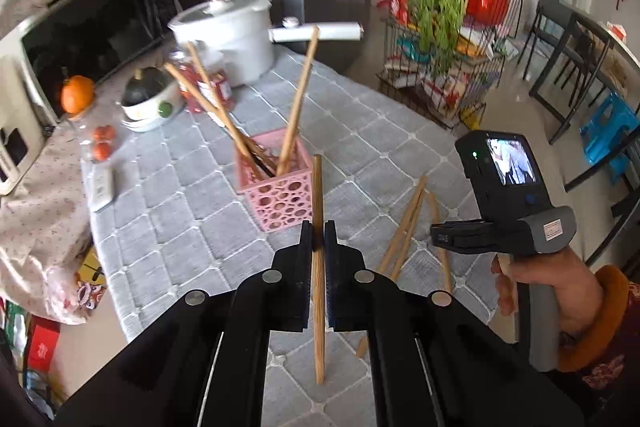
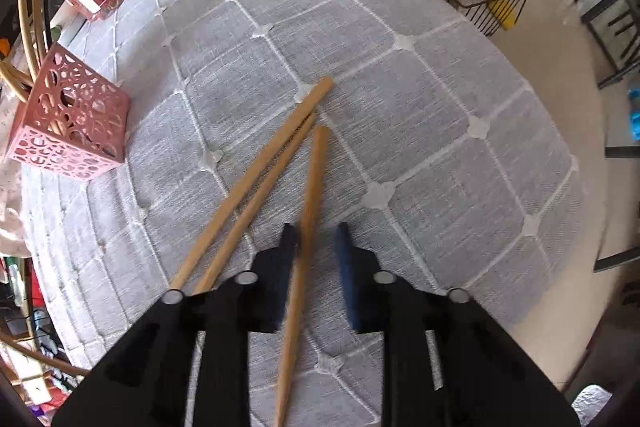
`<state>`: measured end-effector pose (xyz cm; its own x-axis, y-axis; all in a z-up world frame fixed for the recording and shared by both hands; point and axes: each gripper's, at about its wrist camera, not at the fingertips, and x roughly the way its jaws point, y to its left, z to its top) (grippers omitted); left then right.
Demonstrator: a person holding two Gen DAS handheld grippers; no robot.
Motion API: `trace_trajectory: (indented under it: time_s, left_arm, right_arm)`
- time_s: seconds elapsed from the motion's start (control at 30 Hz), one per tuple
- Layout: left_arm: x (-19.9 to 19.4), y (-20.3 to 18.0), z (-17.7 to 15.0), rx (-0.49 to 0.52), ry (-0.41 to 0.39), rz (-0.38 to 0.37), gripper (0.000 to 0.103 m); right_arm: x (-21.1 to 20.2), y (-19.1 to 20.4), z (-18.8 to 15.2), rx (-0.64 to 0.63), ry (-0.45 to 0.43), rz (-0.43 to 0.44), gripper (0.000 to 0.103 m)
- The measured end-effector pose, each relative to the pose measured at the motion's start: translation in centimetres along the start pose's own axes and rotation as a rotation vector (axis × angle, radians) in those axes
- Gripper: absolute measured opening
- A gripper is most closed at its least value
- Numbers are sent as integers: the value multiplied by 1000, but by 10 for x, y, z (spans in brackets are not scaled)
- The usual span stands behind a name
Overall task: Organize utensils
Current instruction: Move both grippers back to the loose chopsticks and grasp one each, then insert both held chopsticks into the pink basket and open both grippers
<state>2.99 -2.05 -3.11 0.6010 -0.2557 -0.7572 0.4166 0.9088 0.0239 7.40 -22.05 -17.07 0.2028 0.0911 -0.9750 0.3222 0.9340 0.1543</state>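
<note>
Between the left gripper's (image 1: 319, 235) closed jaws a single wooden chopstick (image 1: 318, 267) is standing nearly upright, its top end poking up above the fingers and its lower end hanging just over the grey quilted tablecloth (image 1: 192, 195). It is being pinched at one narrow spot along a smooth, round shaft, so I judge it could pivot or slide as it is carried to the pink perforated basket (image 1: 276, 195) just ahead. That basket is light and already crowded with several chopsticks leaning outward at odd angles; a tip coming in crooked could strike them or nudge the basket over.

Over on the right, the right gripper (image 2: 316, 239) is hovering with its jaws parted around another loose chopstick (image 2: 308, 227), which is lying close against the left finger, apart from the right one. A closing squeeze could roll it aside instead of catching it. Two more chopsticks (image 2: 256, 179) are lying side by side just to its left, near enough to be dragged along.

All the sticks are looking plain, pale tan, long and slender.
</note>
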Motion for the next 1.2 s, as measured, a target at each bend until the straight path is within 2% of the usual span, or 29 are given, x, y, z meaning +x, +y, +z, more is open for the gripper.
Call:
trace_trajectory:
  time_s: [0.13,0.3,0.5,0.73,1.03,1.2]
  left_arm:
    - [-19,4,-6,-12,-42,32,5]
    - [-34,11,-14,-43,-77,52,5]
    - [-43,17,-18,-74,-91,66,5]
    - [-53,24,-16,-108,-110,57,5]
    - [-79,49,21,-204,-205,36,5]
    - [-87,58,53,-260,-284,36,5]
  right_arm:
    - [-15,-14,-6,34,-46,32,8]
    - [-61,-21,-17,28,-164,88,8]
    - [-119,-20,-27,8,-286,165,8]
    - [-171,-6,-31,-53,-365,233,8]
    - [-217,5,-25,-82,-425,322,8]
    - [-223,3,-22,-73,-440,346,8]
